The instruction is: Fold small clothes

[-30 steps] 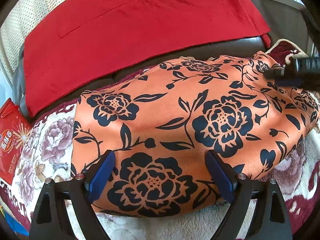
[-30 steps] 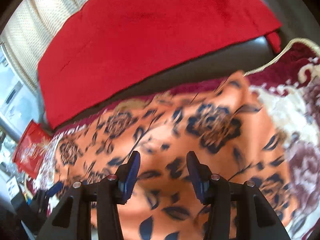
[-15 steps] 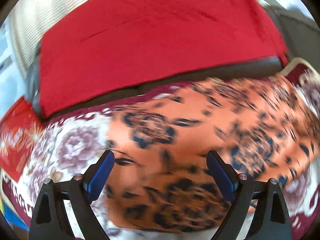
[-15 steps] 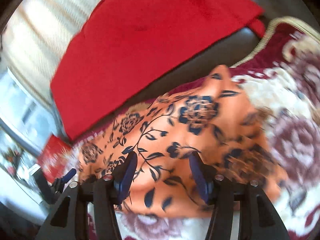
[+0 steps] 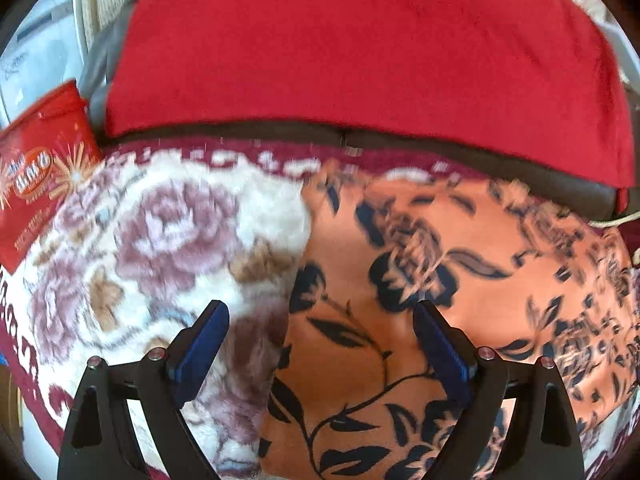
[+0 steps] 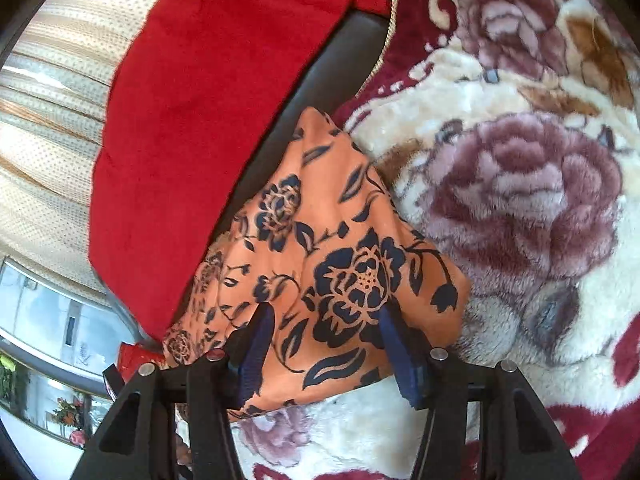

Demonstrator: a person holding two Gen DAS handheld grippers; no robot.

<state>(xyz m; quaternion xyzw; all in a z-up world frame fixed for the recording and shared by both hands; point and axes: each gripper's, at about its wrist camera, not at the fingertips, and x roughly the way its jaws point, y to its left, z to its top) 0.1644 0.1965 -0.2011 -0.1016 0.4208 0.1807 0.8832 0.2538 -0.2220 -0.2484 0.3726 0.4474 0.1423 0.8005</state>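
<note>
A red snack packet (image 5: 38, 184) is seen at nine o'clock in the left wrist view, lying on the plush floral blanket (image 5: 160, 232). The left gripper (image 5: 320, 344) is held wide apart above the blanket, nothing being gripped; its left finger is over the blanket and its right finger over the orange floral garment (image 5: 460, 300), whose left edge falls between them. The garment is spread from the centre toward three o'clock, with a red cloth (image 5: 360, 52) draped behind it at twelve o'clock. In the right wrist view, the garment (image 6: 332, 248) is bunched at the centre, the blanket (image 6: 520, 184) being at three o'clock. The right gripper (image 6: 324, 344) is seen moderately open over the garment's right end, no fabric being pinched.
</note>
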